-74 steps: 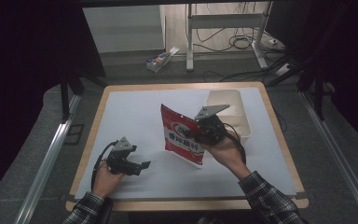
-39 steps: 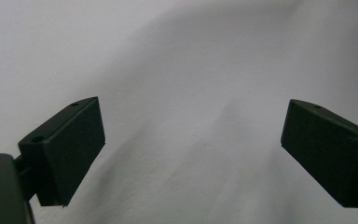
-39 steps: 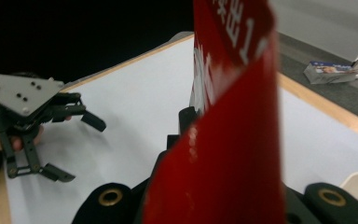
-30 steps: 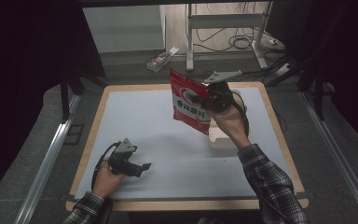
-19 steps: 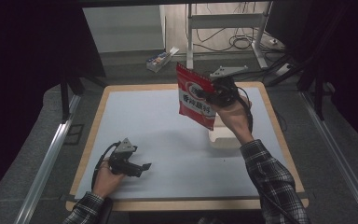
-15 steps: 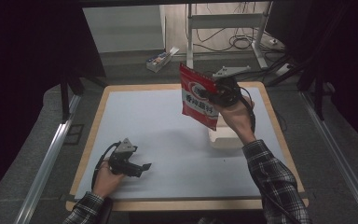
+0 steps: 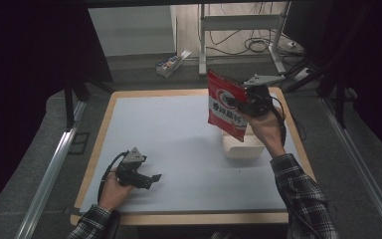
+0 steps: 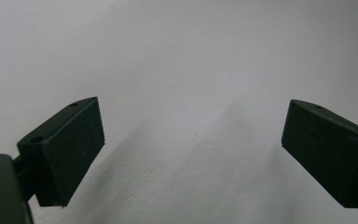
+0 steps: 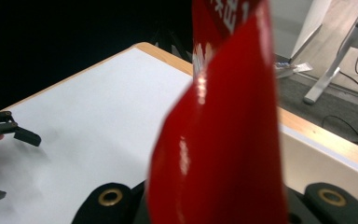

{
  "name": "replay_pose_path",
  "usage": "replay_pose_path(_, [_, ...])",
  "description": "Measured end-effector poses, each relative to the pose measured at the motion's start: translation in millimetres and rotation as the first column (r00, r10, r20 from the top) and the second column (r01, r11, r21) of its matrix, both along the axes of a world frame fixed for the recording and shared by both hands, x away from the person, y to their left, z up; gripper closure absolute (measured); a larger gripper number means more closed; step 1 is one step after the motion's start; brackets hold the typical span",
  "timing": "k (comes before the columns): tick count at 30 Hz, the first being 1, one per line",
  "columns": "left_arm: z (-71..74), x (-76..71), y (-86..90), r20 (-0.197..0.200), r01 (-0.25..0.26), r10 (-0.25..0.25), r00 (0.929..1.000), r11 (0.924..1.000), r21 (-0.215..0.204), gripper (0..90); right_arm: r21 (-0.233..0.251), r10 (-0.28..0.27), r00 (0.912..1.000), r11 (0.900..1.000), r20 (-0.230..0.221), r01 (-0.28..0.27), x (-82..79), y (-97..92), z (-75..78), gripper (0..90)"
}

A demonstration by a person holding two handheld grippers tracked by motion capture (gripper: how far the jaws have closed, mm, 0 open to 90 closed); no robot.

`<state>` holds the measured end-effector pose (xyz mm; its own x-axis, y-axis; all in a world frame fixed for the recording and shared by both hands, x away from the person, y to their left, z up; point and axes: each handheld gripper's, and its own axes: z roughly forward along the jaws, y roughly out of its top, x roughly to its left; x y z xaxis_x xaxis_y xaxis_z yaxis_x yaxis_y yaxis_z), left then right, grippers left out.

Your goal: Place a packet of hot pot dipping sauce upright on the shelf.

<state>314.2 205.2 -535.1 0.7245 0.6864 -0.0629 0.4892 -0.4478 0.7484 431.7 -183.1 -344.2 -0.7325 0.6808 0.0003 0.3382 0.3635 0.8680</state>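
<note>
Right gripper [image 7: 246, 99]: your right hand [image 7: 267, 130] holds it raised over the far right of the table [image 7: 179, 134]; its jaws are clamped on a red pouch [image 7: 225, 105].
Pouch: hangs in the air, above and just left of the bin [image 7: 241, 145], with its printed face toward the near left. In the right gripper view the pouch [image 9: 223, 140] rises from between the jaws and blocks the middle of the frame.
Bin: a pale open container on the right side of the table, partly hidden behind the pouch and your hand.
Left gripper [image 7: 149, 179]: rests low at the near left of the table in your left hand [image 7: 113, 189], well apart from the pouch. In the left gripper view its jaws stand wide apart with nothing between them, over bare white surface.
Table: white top with a wooden rim.
Floor beyond the far edge: a small box [image 7: 171, 63] and cables [image 7: 258, 46].
</note>
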Motion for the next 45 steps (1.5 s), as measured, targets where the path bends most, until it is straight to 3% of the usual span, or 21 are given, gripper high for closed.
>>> replay_pose_path(20, [-0.6, 0.5, -0.8, -0.002, 0.004, -0.004, 1.0, 1.0, 0.003, 6.1, 0.003, -0.077, 0.9969, 0.997, -0.011, 0.077, -9.5, -46.6, -8.2, 88.7])
replay_pose_path(36, [-0.2, 0.0, -1.1, -0.002, 0.006, -0.006, 1.0, 1.0, 0.006, 6.3, -0.011, -0.088, 0.9955, 0.9961, -0.035, 0.087, -4.5, -47.7, -26.4, 88.7])
replay_pose_path(45, [-0.6, 0.1, -1.6, -0.004, 0.006, -0.006, 1.0, 1.0, 0.005, 6.5, 0.004, -0.106, 0.9918, 0.9943, -0.072, 0.107, 0.2, -56.1, -47.8, 88.5])
